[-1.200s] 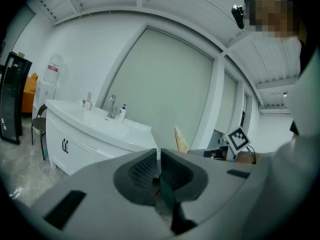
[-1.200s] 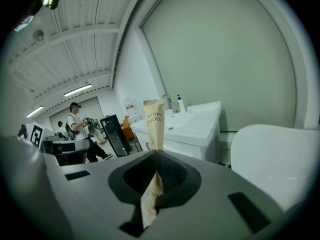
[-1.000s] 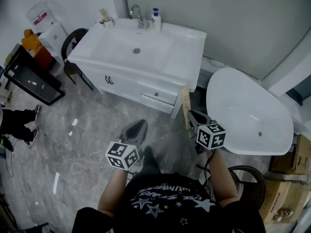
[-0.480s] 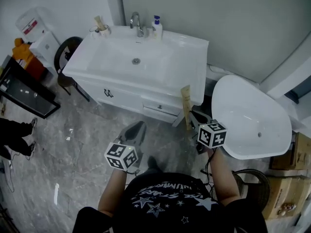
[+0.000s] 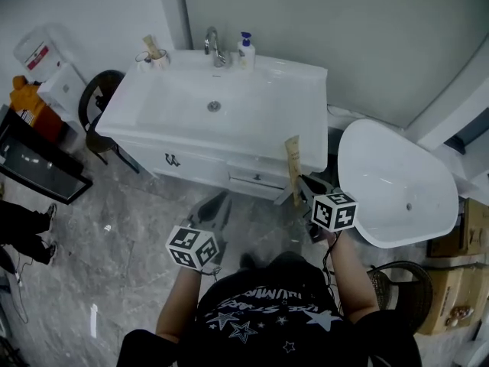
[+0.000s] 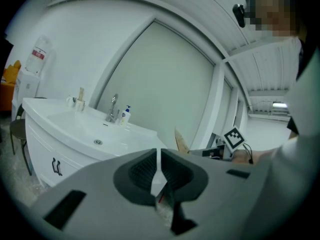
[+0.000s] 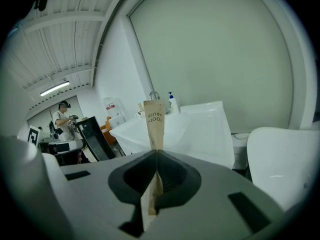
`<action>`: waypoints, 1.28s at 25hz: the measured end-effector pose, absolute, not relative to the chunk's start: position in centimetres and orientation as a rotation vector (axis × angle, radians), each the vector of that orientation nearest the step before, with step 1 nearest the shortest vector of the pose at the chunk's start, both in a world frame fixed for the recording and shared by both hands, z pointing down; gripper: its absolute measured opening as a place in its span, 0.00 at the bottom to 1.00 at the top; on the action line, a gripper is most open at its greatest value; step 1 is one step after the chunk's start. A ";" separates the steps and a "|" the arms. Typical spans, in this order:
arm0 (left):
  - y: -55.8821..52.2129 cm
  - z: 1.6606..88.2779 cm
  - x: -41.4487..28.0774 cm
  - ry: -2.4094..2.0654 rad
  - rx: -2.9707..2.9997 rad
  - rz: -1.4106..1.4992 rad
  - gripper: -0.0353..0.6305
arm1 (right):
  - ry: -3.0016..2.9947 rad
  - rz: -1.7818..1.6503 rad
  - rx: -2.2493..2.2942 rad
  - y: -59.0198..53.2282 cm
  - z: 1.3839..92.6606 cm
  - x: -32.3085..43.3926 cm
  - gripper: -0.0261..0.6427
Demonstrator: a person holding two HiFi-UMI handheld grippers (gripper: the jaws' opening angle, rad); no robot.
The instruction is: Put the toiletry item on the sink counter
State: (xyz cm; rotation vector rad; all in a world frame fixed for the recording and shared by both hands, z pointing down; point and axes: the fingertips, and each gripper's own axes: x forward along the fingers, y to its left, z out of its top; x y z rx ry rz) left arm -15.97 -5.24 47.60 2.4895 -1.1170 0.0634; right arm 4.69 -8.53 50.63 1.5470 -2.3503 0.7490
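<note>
Pinches the toothbrush packet (image 7: 154, 121) in the clenched right hand-held gripper (image 7: 156, 156), upright, top poking beyond the tips. Hangs just short of the tabletop (image 5: 298, 105) at its front edge. Holds the left hand-held gripper (image 6: 158, 159) clenched, empty.

In head view toothbrush pkt (image 5: 293, 157) base hidden by right gripper (image 5: 298, 191) fingers (image 5: 310, 185); cup (image 5: 153, 58) contents too small.
</note>
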 end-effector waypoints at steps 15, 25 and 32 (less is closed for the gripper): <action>-9.3 47.2 -16.7 -1.160 2.500 0.074 0.11 | -2.362 0.739 1.575 -14.5 50.1 6.0 0.07; -17.4 47.4 -15.8 -1.216 2.467 0.093 0.11 | -2.373 0.754 1.543 -23.8 50.7 7.6 0.07; -23.4 46.9 -14.3 -1.223 2.457 0.105 0.11 | -2.356 0.743 1.528 -30.3 50.4 9.3 0.07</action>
